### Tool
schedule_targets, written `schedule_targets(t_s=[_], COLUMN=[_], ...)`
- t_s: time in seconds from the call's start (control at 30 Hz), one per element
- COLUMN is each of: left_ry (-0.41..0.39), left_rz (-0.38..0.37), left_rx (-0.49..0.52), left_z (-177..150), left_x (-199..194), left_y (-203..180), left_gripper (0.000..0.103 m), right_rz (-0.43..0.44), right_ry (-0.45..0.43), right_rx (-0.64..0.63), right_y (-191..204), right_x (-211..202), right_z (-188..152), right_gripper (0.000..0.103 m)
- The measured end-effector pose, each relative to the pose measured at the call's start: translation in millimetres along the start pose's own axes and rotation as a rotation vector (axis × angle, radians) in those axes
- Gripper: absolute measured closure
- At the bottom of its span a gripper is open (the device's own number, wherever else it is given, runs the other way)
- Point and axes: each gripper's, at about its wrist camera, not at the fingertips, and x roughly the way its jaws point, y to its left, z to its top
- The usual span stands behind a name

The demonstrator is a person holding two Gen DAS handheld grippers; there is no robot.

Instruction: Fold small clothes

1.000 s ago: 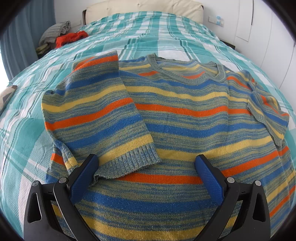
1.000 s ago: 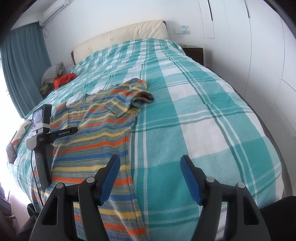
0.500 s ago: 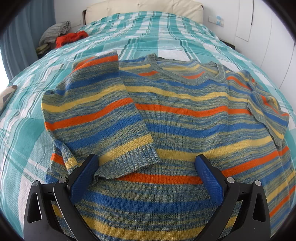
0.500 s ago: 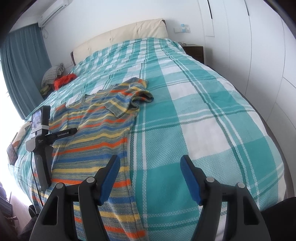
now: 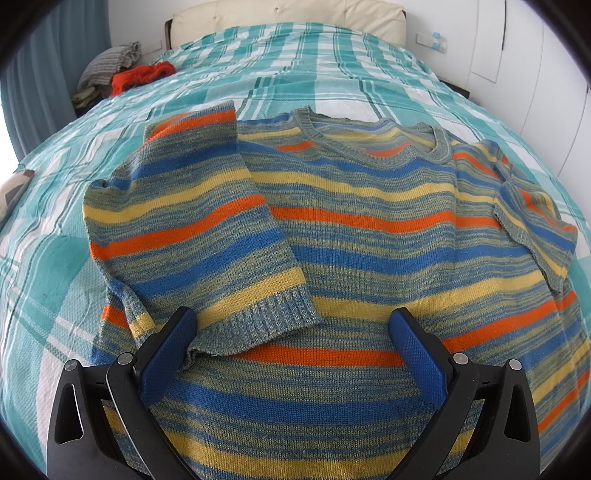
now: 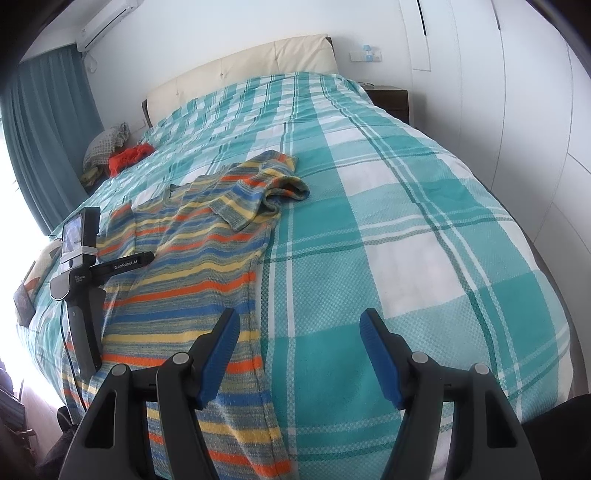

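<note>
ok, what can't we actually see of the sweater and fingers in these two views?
- Sweater hem: left wrist view, cut off by bottom edge and left gripper.
- Cuff corner: left wrist view, hidden behind the near finger.
- Right gripper: fingers apart; fingertip height above bedspread unclear.

One striped sweater (image 5: 369, 236) lies on one plaid bed (image 6: 406, 184), both its sleeves (image 5: 192, 229) folded in. Two grippers, left (image 5: 291, 325) and right (image 6: 297, 326), show two blue pads (image 6: 380, 362) each. One headboard (image 6: 251, 66), one air conditioner (image 6: 107, 22), one nightstand (image 6: 391, 98), one clothes pile (image 6: 118, 155).
</note>
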Motion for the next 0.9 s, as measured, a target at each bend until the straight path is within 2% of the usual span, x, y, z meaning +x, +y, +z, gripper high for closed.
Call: schedule_targets(t_s=[0.4,0.7,0.9], left_ry=[0.0,0.0,0.0], left_rz=[0.0,0.0,0.001], left_rx=[0.0,0.0,0.0], left_z=[0,0,0], left_x=[0,0,0], left_y=[0,0,0], left_gripper=[0.0,0.0,0.0], right_rz=[-0.003,0.005,0.0], right_ry=[0.01,0.023,0.039], right_rx=[0.006,0.06,0.014], right_y=[-3,-12,-8], right_x=[1,6,8], right_z=[0,2,-2], right_gripper=[0.036,0.036,0.036])
